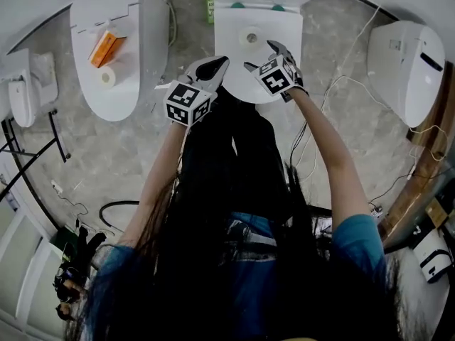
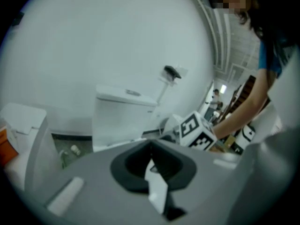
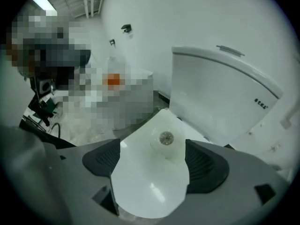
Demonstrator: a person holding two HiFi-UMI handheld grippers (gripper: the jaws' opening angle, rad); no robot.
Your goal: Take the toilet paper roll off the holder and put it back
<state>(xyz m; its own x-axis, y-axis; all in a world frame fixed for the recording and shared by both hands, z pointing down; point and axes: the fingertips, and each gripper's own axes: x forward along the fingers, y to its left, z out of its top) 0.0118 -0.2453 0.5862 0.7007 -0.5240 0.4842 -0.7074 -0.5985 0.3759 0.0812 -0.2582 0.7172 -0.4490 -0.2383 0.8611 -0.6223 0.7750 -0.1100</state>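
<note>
Toilet lid; right fingers wide over roll; left fingers together.

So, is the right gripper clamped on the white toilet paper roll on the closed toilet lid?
No, the right gripper has its jaws wide apart, and the white toilet paper roll touches neither pad.

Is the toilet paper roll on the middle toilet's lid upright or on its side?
Upright: the toilet paper roll stands on end on the closed lid, core hole facing up.
</note>
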